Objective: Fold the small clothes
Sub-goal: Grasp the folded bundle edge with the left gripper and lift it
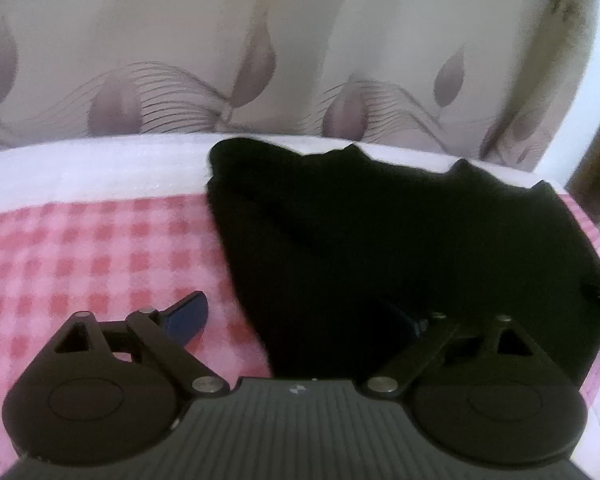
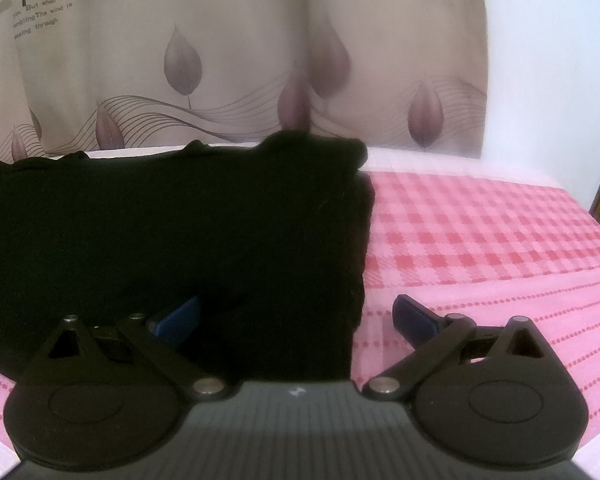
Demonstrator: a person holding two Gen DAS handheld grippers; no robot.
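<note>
Both grippers' fingers [image 1: 188,314] [image 2: 414,314] splayed (seemingly empty) over black garment [image 2: 172,224].

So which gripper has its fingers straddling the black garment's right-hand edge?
The right gripper: it spans that edge of the black garment. The left gripper straddles the opposite edge.

Both views are softly and evenly lit, slightly blurred, and bent at the edges by the fisheye lens. The black garment [image 1: 400,240] is rendered without detail.
</note>
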